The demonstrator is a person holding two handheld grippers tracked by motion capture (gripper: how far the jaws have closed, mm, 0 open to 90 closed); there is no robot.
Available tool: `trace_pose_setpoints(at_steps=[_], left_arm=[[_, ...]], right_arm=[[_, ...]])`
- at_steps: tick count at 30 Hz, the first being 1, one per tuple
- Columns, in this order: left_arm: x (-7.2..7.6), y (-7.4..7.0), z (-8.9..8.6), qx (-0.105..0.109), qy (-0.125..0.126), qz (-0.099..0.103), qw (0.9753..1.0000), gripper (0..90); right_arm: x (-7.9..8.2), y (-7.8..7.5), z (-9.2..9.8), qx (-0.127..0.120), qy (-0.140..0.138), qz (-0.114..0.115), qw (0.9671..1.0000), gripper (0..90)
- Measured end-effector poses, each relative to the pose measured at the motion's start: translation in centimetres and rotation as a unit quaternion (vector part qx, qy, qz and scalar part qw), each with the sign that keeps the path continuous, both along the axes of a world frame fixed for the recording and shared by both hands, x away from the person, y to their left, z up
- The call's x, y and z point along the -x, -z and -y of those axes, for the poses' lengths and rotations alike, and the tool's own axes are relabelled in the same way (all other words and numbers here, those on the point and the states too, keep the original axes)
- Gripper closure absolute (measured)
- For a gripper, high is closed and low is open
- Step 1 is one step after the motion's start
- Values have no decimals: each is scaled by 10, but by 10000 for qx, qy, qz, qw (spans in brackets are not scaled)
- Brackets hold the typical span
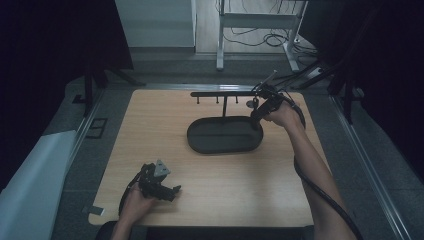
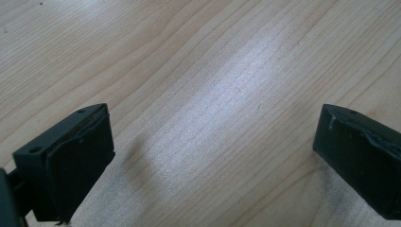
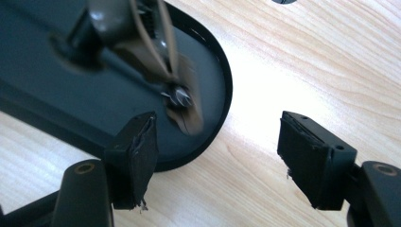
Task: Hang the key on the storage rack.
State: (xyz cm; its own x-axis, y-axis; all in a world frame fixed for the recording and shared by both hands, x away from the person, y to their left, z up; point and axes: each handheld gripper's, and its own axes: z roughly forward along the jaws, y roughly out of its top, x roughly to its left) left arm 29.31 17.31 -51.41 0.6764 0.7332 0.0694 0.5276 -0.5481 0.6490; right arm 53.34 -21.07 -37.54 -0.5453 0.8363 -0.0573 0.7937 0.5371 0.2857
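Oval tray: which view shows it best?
High view: the whole oval tray lies mid-table under the hook rack, with the right tool at its right end. The right gripper view has one curved end of it, close and partly blocked. The left gripper view looks at bare table.

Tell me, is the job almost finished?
Looks partway. A blurry brown thing seems to hang from the rack over the black tray. The right tongs are open beside it, holding nothing. The left tongs sit open over the table. Three hooks look bare, so more may remain.
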Motion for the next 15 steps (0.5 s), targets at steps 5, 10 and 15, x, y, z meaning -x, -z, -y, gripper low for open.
trace_pose_setpoints(at_steps=[5,10,15], left_arm=[[0,0,1,-18,8,17,10000,0],[0,-1,1,-7,13,30,10000,0],[0,-1,0,67,-29,40,10000,0]], right_arm=[[7,-7,5,-88,-22,-49,9999,245],[14,-10,8,-140,-92,-93,9998,211],[22,-11,12,-183,-239,-49,9995,176]])
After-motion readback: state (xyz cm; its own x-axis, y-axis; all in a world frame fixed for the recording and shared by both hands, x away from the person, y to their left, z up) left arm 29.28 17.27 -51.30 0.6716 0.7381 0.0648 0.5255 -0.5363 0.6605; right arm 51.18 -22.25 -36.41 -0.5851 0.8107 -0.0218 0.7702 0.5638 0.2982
